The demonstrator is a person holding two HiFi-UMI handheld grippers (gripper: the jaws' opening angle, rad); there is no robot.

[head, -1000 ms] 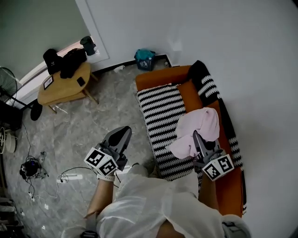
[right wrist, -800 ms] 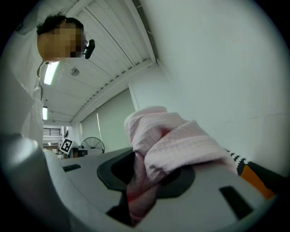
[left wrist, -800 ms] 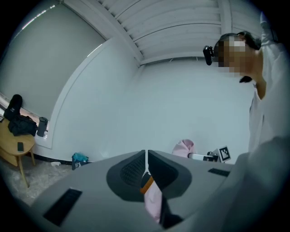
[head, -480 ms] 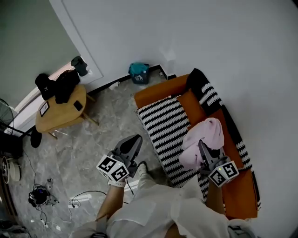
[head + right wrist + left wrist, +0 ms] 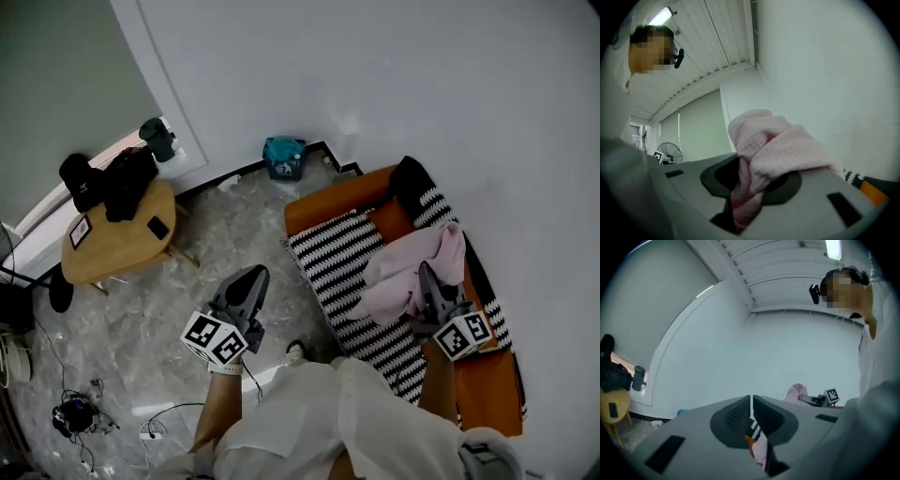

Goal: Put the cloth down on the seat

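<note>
Pink cloth (image 5: 412, 267) is being held in a bunch by the right gripper (image 5: 429, 283), and the grip is plain to see. In the right gripper view the jaws are closed on a thick fold of it, with the rest of the fabric heaped over the top of them. From the head view, the cloth is carried above the striped seat (image 5: 342, 258) of the orange sofa (image 5: 328, 202), close to the backrest on the wall side. Whether its lower edge is touching the striped cover cannot be told.

Over on the other side, the left gripper (image 5: 248, 281) is held out over the grey marble floor (image 5: 234, 234), near the sofa's front edge but clear of it. Its jaws are pressed together, with only a thin slit between the pads, and nothing is caught in them.

Further back, a wooden side table (image 5: 112, 244) is seen with black bags (image 5: 122, 178) piled on it, and a teal bag (image 5: 283, 157) is set against the white wall (image 5: 375, 75).
</note>
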